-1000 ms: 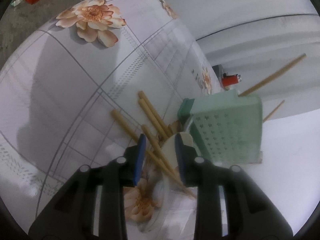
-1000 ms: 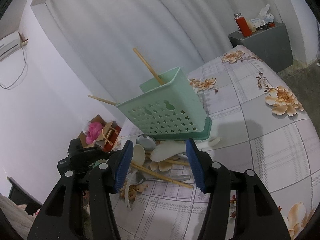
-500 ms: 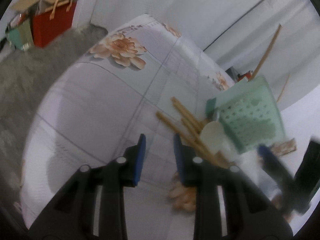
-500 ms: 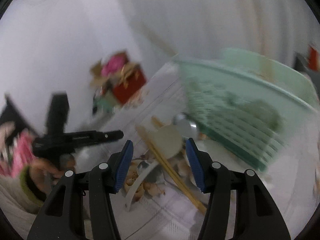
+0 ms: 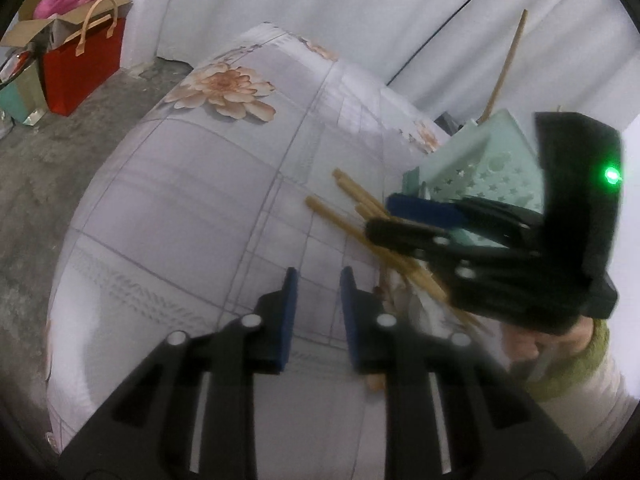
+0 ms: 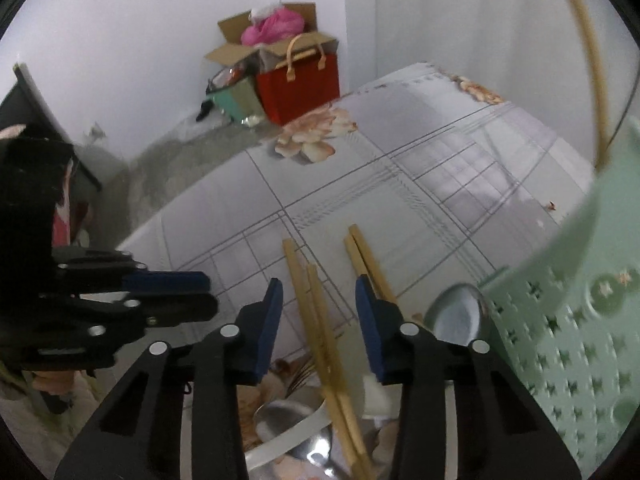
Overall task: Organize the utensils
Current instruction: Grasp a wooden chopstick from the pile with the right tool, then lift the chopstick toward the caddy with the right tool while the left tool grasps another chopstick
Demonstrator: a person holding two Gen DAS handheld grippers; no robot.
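From the left wrist, the left gripper [image 5: 316, 296] hangs over bare tablecloth [image 5: 180, 208], its jaws just narrowed to a slim gap with nothing between them; the chopsticks [image 5: 352, 216] lie beyond it beside the green holder [image 5: 484, 168]. From the right wrist, the right gripper [image 6: 318, 304], jaws closing yet apart, straddles two chopsticks without pressing them. A good pick probably means lowering until the pads flank both sticks, then squeezing evenly, clear of the spoon [image 6: 458, 316]
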